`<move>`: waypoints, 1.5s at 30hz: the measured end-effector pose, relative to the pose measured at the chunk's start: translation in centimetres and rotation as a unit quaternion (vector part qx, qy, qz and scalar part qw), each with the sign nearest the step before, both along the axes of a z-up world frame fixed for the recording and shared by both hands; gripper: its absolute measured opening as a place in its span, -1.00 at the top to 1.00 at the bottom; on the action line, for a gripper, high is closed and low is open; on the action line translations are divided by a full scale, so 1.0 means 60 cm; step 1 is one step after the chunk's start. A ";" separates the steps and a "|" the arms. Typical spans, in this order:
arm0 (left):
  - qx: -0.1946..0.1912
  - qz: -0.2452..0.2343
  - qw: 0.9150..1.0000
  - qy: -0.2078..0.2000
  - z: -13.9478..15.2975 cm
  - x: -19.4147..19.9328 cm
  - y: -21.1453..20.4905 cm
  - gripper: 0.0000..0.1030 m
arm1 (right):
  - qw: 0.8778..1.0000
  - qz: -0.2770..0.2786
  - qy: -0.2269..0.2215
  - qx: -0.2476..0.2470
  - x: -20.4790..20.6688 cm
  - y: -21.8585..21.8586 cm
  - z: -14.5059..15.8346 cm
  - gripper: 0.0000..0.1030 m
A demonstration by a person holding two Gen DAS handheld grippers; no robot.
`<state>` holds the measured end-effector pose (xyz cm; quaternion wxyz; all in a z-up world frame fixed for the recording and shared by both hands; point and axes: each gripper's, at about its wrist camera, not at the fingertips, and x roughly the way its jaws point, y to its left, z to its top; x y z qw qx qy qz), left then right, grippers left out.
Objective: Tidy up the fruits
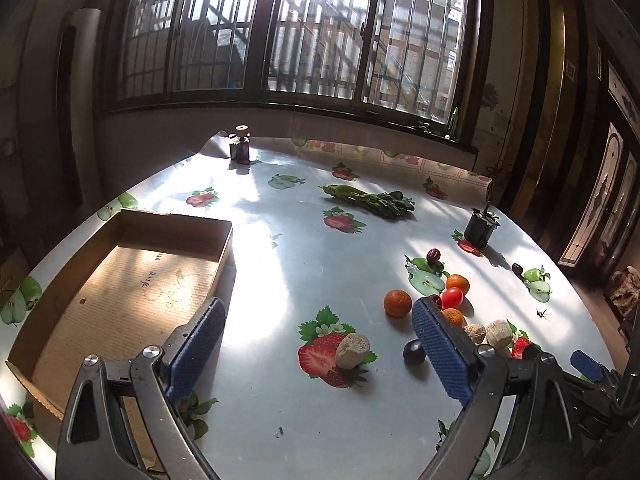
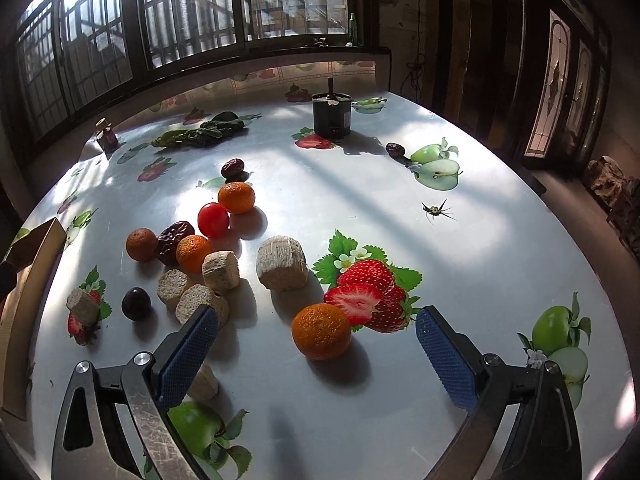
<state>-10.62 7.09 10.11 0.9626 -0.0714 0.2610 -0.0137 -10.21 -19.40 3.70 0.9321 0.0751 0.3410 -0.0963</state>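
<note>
An empty cardboard box (image 1: pixel 120 280) lies at the table's left. My left gripper (image 1: pixel 316 320) is open and empty above the table, between the box and the fruit, with a beige cork-like chunk (image 1: pixel 352 350) just ahead. My right gripper (image 2: pixel 316 330) is open, its blue pads either side of a mandarin (image 2: pixel 321 331) lying on the table. Further mandarins (image 2: pixel 237 197), a cherry tomato (image 2: pixel 213 220), red dates (image 2: pixel 174 238), a dark plum (image 2: pixel 136 303) and several beige chunks (image 2: pixel 281 263) lie in a cluster to the left. The same cluster shows in the left wrist view (image 1: pixel 452 298).
A bunch of green vegetables (image 1: pixel 370 198) lies at the back. A dark can (image 2: pixel 332 116) and a small jar (image 1: pixel 240 146) stand near the far edge. A lone date (image 2: pixel 395 149) lies at right. The tablecloth (image 2: pixel 400 220) has printed fruit pictures. A window wall is behind.
</note>
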 end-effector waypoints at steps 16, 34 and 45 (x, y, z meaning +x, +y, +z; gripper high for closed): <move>0.008 0.015 1.000 -0.017 0.043 -0.052 0.033 -1.00 | 0.994 0.039 -0.100 -0.030 -0.089 0.093 0.062 -0.96; 0.028 0.073 0.997 -0.007 0.044 -0.033 0.091 -1.00 | 0.997 0.020 -0.076 -0.008 -0.101 0.013 0.079 -0.96; 0.010 -0.065 0.996 0.060 -0.006 0.001 0.018 -1.00 | 0.999 0.003 -0.004 0.032 -0.098 -0.089 0.036 -0.79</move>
